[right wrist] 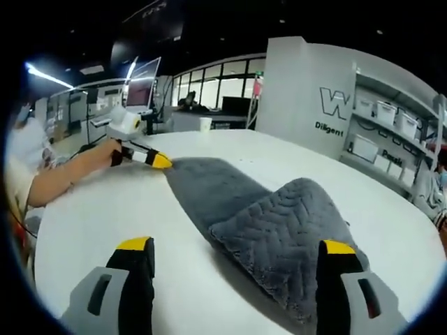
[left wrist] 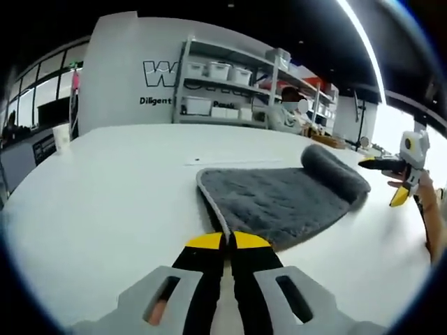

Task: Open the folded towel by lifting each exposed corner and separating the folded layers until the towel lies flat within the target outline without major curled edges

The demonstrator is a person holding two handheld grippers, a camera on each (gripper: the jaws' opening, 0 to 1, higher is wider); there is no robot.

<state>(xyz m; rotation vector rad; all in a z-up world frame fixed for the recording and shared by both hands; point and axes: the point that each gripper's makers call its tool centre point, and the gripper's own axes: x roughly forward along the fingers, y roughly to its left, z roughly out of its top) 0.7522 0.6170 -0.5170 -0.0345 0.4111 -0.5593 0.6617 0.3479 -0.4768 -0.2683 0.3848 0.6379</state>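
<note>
Pinning towel (left wrist: 279, 199) corner, left hand-held gripper (left wrist: 228, 241) clamped shut; right hand-held gripper (right wrist: 237, 246) wide open, empty. Advise: grasp folded flap low, peel toward counter (left wrist: 105, 202) edge.

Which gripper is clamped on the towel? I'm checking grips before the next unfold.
The left gripper: its jaws are shut on the grey towel's edge. The right gripper stands wide open.

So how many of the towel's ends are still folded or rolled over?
1. The towel has one end folded over near the open right claw; the opposite end lies flat, pinched by the left claw.
</note>
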